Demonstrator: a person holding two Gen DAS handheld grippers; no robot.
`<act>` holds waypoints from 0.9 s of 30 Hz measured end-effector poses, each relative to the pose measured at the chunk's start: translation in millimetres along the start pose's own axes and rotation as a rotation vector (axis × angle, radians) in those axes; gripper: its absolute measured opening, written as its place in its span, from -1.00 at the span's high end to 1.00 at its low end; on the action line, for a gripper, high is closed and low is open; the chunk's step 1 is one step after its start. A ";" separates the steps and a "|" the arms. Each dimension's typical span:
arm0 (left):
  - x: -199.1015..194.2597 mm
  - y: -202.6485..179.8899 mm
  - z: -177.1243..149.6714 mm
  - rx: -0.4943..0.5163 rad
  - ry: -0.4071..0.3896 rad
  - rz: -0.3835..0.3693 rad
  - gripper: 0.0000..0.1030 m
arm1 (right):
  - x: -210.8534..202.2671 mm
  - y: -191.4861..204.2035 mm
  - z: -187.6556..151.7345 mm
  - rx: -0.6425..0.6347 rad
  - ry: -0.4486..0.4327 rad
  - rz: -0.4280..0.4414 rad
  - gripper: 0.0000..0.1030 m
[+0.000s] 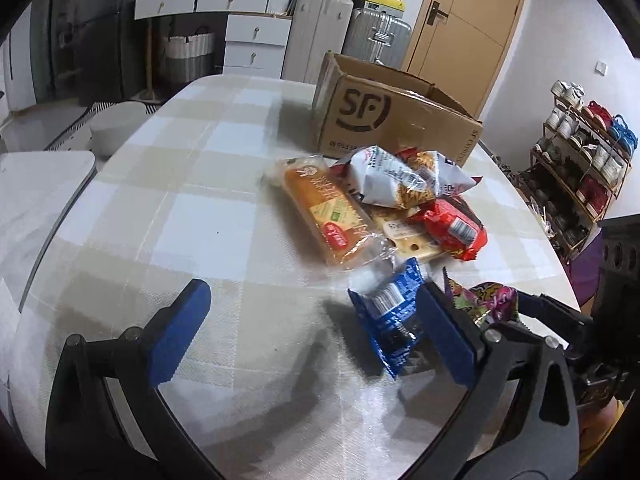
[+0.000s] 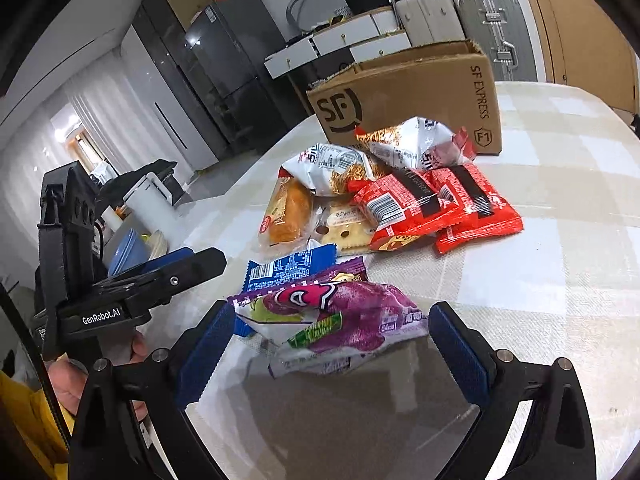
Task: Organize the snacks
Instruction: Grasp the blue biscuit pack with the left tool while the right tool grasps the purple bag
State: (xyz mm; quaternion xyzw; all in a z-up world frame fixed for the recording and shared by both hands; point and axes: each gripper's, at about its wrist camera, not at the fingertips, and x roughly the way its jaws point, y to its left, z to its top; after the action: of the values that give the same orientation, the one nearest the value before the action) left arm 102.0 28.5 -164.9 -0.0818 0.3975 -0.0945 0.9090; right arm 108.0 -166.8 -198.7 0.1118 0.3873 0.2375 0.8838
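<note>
A pile of snacks lies on the checked tablecloth (image 1: 192,216) in front of an open SF cardboard box (image 1: 384,120), also in the right wrist view (image 2: 416,96). The pile holds a bread pack (image 1: 332,216), white noodle bags (image 1: 392,176), red packs (image 2: 436,208), a cracker pack (image 2: 344,232). A blue pack (image 1: 390,320) lies beside my left gripper's right finger; my left gripper (image 1: 316,328) is open and empty. My right gripper (image 2: 332,336) is open around a purple snack bag (image 2: 340,320), its pads near the bag's two ends. The blue pack (image 2: 292,268) lies just behind it.
The left gripper body (image 2: 100,276) shows at the left of the right wrist view. Behind the table stand white drawers (image 1: 252,40), suitcases (image 1: 376,32), a door (image 1: 468,20) and a shoe rack (image 1: 580,160). The table edge curves close at right (image 1: 532,216).
</note>
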 end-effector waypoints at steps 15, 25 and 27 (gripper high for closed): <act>11.1 0.0 -4.1 0.008 0.053 0.027 -0.98 | 16.1 3.4 13.6 -0.056 0.039 -0.039 -0.72; 11.3 -1.0 -5.2 0.010 0.078 0.041 -0.98 | 34.7 6.0 19.0 -0.124 0.102 0.000 -0.40; 11.9 1.3 -4.8 -0.002 0.088 0.044 -0.98 | 35.1 4.4 19.1 -0.113 0.104 0.014 -0.34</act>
State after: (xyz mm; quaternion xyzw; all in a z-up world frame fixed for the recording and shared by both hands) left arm 106.5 26.6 -176.9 -0.0696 0.4390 -0.0777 0.8924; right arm 141.2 -145.5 -206.3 0.0518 0.4177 0.2707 0.8657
